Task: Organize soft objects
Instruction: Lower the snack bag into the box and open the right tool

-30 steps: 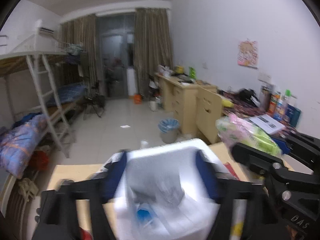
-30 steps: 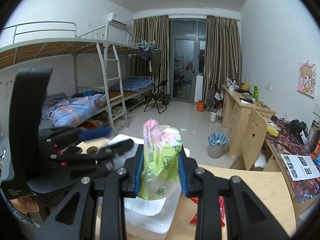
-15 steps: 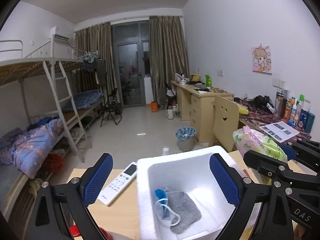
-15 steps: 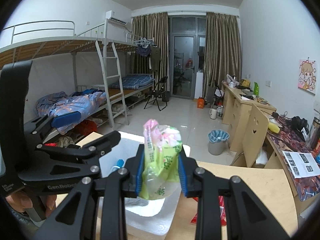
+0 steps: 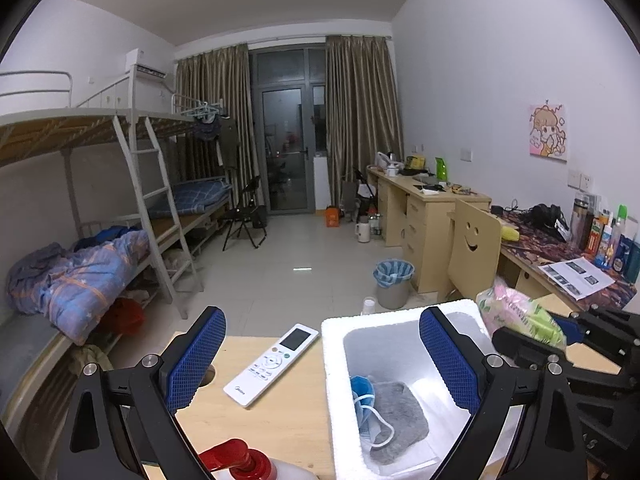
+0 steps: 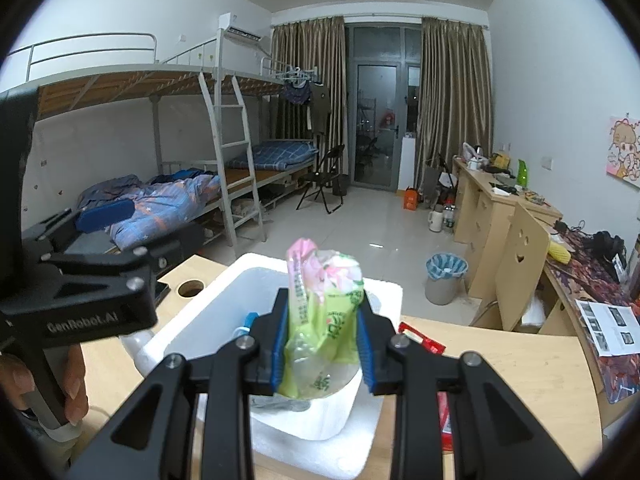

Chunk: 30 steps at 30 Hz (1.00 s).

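Our right gripper [image 6: 323,344] clamps the tissue pack [image 6: 325,312] above the foam box [image 6: 384,292], ready to drop; our left gripper [image 5: 320,364], jaws wide and empty, clears toward nine o'clock.

My left gripper [image 5: 320,356] has blue cross-hatched pads on black arms; inside the white foam box [image 5: 334,360] lie a blue face mask [image 5: 362,394] and grey cloth [image 5: 398,412]; beside the box, a white remote [image 5: 272,364]; my right gripper [image 6: 322,344] pinches a green-and-pink tissue pack [image 6: 324,312].
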Each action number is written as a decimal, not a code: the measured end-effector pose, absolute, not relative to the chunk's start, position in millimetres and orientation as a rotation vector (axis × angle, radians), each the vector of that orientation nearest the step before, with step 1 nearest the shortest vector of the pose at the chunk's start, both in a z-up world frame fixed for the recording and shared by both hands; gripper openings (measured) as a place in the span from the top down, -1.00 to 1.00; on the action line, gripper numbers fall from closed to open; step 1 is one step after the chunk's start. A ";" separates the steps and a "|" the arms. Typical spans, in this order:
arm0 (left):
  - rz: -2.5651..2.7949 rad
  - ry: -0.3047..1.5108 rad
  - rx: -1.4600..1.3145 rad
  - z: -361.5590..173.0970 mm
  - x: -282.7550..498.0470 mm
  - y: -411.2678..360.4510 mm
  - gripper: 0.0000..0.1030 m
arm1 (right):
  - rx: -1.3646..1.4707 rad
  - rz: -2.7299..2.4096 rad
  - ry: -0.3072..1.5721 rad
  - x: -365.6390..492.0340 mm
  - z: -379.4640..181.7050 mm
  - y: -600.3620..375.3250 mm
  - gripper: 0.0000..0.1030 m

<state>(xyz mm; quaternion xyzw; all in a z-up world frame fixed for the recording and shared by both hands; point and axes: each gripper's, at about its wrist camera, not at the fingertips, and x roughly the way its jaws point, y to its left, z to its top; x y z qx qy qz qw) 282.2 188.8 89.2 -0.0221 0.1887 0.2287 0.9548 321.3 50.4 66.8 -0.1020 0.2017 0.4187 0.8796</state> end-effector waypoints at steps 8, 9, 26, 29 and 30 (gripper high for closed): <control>0.473 0.379 -0.051 91.0 281.3 190.7 -0.90 | -0.220 0.881 0.446 328.3 59.2 55.9 0.32; 0.472 0.379 -0.054 90.9 281.2 191.3 -0.90 | -0.227 0.878 0.450 329.3 57.9 57.1 0.32; 0.464 0.373 -0.054 95.3 277.7 192.8 -0.90 | -0.278 0.855 0.374 318.4 63.1 57.6 -0.50; 0.462 0.371 -0.056 95.6 277.7 192.2 -0.90 | -0.262 0.858 0.385 319.4 65.0 55.6 -0.50; 0.457 0.369 -0.058 96.6 276.4 190.7 -0.90 | -0.257 0.856 0.383 318.8 65.3 53.0 -0.50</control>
